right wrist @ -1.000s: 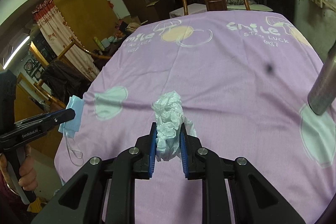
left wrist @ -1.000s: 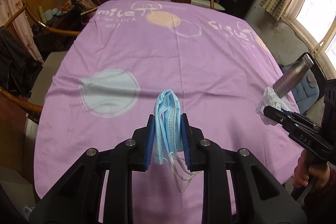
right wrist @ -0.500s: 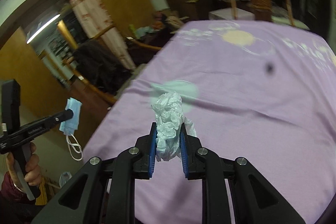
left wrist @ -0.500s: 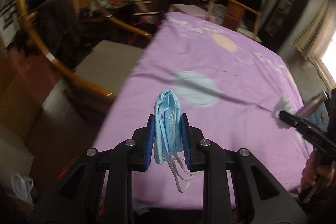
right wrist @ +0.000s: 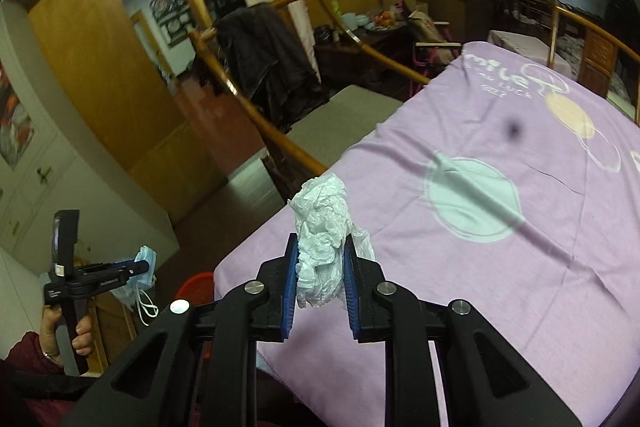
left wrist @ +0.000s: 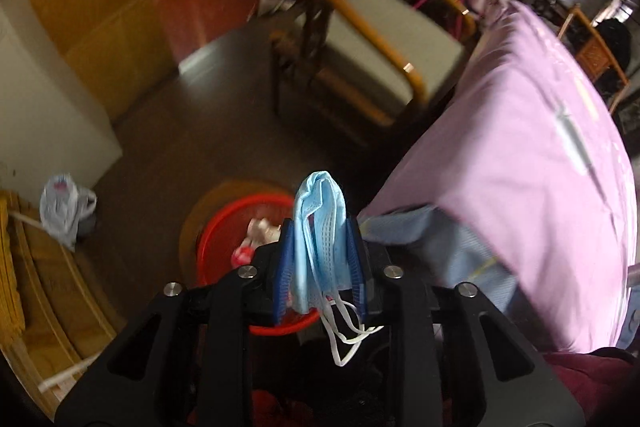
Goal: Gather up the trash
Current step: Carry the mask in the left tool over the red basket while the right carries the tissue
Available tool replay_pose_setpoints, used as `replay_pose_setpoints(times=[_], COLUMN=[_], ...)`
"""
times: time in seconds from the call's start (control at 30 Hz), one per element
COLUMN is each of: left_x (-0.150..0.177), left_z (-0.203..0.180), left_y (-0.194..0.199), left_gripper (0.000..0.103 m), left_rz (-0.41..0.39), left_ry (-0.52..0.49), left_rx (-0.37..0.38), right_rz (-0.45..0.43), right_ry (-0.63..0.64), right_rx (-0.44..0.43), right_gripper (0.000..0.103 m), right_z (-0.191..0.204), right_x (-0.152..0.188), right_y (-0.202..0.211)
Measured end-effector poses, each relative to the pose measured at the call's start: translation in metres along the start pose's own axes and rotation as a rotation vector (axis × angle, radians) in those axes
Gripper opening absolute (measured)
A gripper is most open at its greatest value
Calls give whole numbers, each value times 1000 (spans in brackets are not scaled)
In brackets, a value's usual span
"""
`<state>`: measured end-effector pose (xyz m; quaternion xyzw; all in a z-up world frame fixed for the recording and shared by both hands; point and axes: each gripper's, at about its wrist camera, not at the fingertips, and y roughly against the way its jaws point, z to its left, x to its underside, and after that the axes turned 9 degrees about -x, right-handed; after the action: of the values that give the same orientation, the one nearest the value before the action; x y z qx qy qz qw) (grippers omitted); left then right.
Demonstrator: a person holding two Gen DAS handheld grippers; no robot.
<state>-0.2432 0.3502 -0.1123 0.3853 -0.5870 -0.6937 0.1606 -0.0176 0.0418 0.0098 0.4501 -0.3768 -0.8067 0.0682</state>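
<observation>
My left gripper [left wrist: 320, 247] is shut on a folded blue face mask [left wrist: 318, 223] whose white ear loops hang below. It is held over the floor, just above a red basket [left wrist: 224, 227] with some trash in it. My right gripper [right wrist: 320, 259] is shut on a crumpled white tissue [right wrist: 322, 227], held above the near-left corner of the table with its purple cloth [right wrist: 500, 227]. The left gripper with the mask [right wrist: 142, 267] also shows at the lower left of the right wrist view, beside the basket's red rim [right wrist: 196, 283].
A wooden armchair with a grey cushion [left wrist: 384, 47] stands left of the table, a dark coat [right wrist: 268, 59] over its back. A white plastic bag [left wrist: 64, 207] lies on the floor by a white cabinet [left wrist: 44, 115]. The purple table edge [left wrist: 500, 187] is to the right.
Both grippers have swung left off the table. The left one now looks down at the floor and the red basket; the right one has turned toward the table's left edge. Both keep their loads.
</observation>
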Motion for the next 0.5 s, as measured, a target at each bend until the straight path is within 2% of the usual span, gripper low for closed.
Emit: replay_pose_setpoints(times=[0.03,0.1,0.2,0.3,0.5], left_x=[2,6,12,16,25], left_z=[7,17,28,35,53], left_y=[-8,-19,-25,-17,25], left_gripper=[55,72,75,75,85], left_rz=[23,49,77,69,-22], left_ry=[15,46,81,101,129], left_rx=[-3,-28,-37,-51,-177], right_rz=[14,31,55,80,125], right_ry=[7,17,35,54,127], right_rx=[2,4,-1,-24,-116], right_gripper=[21,21,21,21,21], right_z=[5,15,27,38,71], right_x=[-1,-1,1,1,-3], right_y=[-4,-9,-13,-22,-44])
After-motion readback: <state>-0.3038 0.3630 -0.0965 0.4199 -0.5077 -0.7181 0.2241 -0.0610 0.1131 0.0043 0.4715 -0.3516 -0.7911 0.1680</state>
